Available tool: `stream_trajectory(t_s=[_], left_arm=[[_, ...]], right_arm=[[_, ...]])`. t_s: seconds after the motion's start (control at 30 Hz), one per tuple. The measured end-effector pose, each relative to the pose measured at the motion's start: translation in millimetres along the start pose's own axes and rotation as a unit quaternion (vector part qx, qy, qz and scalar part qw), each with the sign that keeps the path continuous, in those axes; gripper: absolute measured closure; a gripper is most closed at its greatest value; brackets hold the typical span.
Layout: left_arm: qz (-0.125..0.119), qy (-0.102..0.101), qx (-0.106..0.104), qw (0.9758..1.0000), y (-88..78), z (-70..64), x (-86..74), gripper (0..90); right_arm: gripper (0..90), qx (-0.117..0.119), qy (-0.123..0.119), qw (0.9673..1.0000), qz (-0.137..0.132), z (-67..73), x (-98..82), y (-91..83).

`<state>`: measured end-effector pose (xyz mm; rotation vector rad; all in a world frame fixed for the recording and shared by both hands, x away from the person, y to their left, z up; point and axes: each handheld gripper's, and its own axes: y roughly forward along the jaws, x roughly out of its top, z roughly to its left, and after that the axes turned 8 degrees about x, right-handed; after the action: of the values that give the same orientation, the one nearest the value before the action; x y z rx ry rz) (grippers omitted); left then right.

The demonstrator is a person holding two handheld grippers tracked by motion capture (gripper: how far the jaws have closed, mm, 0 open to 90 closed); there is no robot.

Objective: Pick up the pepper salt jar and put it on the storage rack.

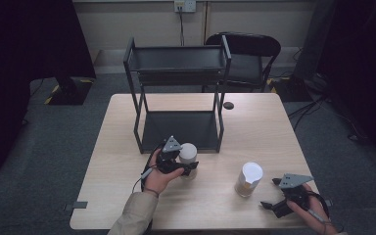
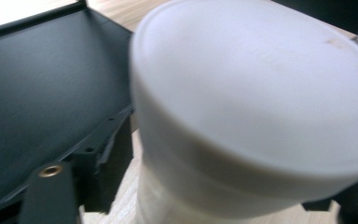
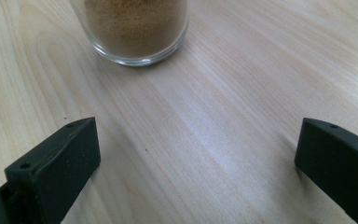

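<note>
A: Black two-tier shelf rack [image 1: 178, 93] standing at the table's [image 1: 107, 196] far middle, both tiers bare.

B: Nothing shelved yet, then. Two white-lidded jars out front?

A: Yes. One jar [image 1: 188, 155] just before the rack's lower tier, the other [image 1: 248, 179], part-filled with brown powder, standing apart to the right.

B: Left gripper [image 1: 188, 168]?

A: Narrowed around the near jar, jaws flanking its body below the lid; looks clamped, jar upright on the wood.

B: Right gripper [image 1: 269, 196]?

A: Spread wide, holding nothing, resting low beside the brown jar.

B: So: an early stage. Probably lift and shelve the first jar, then the second.
</note>
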<state>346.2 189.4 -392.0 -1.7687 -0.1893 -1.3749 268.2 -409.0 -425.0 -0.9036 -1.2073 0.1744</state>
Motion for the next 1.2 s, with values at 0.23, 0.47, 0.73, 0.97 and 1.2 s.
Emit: stream_trajectory(t_s=[0.23,0.47,0.73,0.97,1.2], left_arm=[[-0.002,0.016,-0.009,0.9998,1.8,2.2,3.3,31.0],[0.003,0.022,-0.005,0.9997,1.7,1.6,8.1,32.8],[0.003,0.020,-0.003,0.9998,1.6,4.5,11.5,34.4],[0.014,0.021,-0.001,0.9997,3.5,4.3,21.1,34.7],[0.007,0.018,-0.012,0.9997,2.7,7.2,28.7,34.7]], right_arm=[[0.0,0.000,0.000,1.0000,0.000,-0.1,0.0,0.0],[0.0,0.001,0.000,1.0000,0.000,-0.5,-0.1,0.0],[0.0,0.001,0.000,1.0000,0.000,-0.5,0.0,0.0],[0.0,0.001,0.001,1.0000,0.000,-0.5,0.0,0.0],[0.0,0.001,0.000,1.0000,0.000,-0.5,0.1,0.0]])
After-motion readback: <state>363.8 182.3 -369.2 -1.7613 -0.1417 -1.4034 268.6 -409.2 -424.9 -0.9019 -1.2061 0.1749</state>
